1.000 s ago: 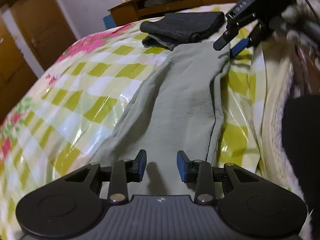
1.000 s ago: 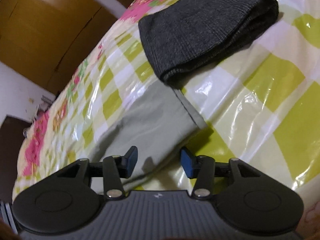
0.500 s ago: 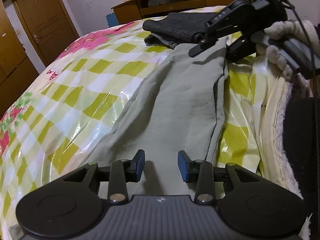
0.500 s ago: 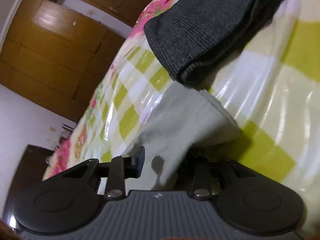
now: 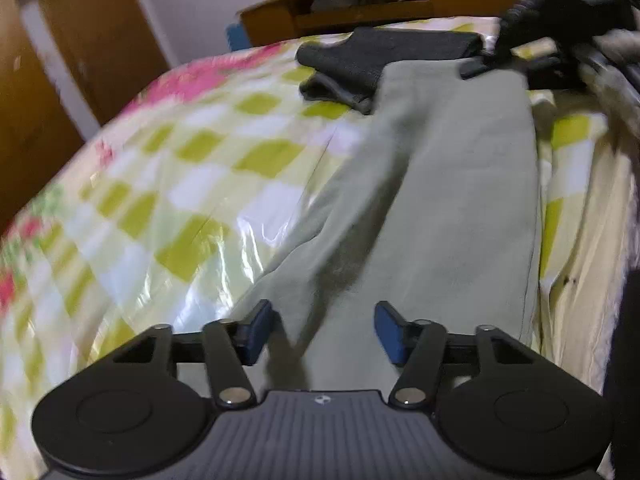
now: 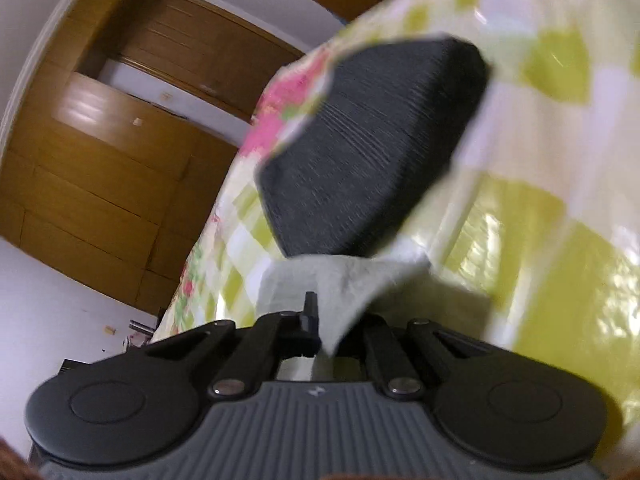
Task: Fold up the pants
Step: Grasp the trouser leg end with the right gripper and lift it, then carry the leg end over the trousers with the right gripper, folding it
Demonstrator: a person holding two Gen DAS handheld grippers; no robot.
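Pants (image 5: 448, 208) lie lengthwise on the checked bedspread (image 5: 192, 168), running straight away from the left gripper (image 5: 324, 332), whose jaws gape wide just above the near end, gripping nothing. At the far end the right gripper (image 6: 320, 336) is clamped on a corner, beside a dark folded garment (image 5: 392, 60).

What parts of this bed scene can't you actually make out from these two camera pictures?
- Near end of the pale green pants: left wrist view, hidden under the left tool.
- Right tool: right wrist view, one finger is covered by the pinched pant fabric.
- Dark folded garment: right wrist view, motion-blurred; what kind of clothing it is stays unclear.
- Items on the wooden shelf: left wrist view, too small and blurred.
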